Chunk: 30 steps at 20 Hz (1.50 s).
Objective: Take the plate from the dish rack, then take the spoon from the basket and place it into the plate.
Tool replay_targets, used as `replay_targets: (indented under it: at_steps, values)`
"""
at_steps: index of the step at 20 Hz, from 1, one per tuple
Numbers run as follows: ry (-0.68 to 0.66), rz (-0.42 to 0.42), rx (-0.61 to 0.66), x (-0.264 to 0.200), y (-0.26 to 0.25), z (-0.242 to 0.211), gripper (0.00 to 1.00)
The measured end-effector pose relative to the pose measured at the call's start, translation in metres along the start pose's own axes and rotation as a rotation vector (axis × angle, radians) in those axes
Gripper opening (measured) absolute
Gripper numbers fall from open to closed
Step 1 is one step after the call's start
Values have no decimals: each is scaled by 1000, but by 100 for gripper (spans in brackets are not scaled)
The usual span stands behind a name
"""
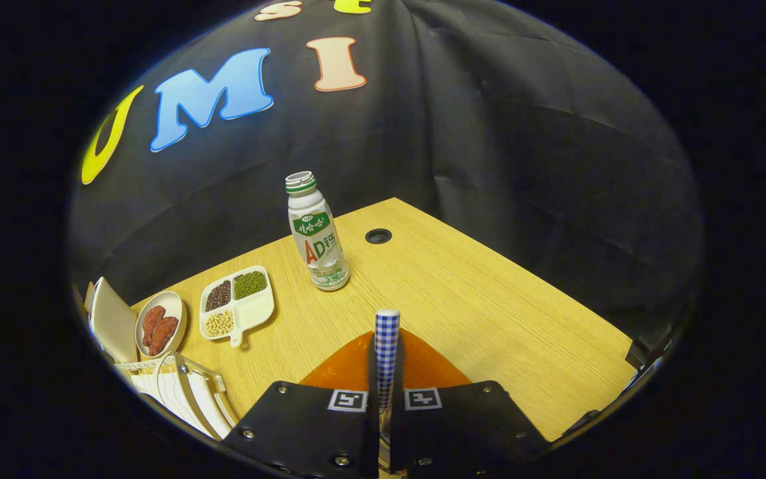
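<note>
Wooden table [489,299] with a round cable hole [378,236], creased black cloth wall [522,133]

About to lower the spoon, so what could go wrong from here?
The gripper pinches only the blue-checked spoon handle, which stands upright; it could pivot or slip on release. The orange plate lies mostly hidden beneath the fingers, so aim is uncertain. Moving forward risks toppling the open white drink bottle.
</note>
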State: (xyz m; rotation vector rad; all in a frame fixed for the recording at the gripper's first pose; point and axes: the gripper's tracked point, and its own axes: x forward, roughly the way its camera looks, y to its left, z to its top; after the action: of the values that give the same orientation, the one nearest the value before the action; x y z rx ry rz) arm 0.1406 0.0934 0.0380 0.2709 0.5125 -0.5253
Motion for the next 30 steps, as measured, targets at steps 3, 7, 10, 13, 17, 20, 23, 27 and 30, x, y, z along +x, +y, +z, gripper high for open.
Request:
replay_targets:
  at_steps: [3, 7, 10, 13, 17, 20, 23, 27, 30]
  values:
    - [-67, -12, -33, -19, 0, 25, 6]
    - [-163, -20, -63, -65, 4, 55, 6]
    - [-215, -11, -84, -107, 11, 61, 6]
    - [-253, 6, -148, -153, 25, 52, 6]
    - [-280, 70, -231, -204, 55, 25, 6]
    - [-276, 123, -272, -234, 78, -6, 6]
    - [-256, 190, -318, -258, 100, -42, 6]
    - [-222, 257, -384, -280, 117, -86, 6]
    - [-202, 305, -407, -290, 126, -114, 6]
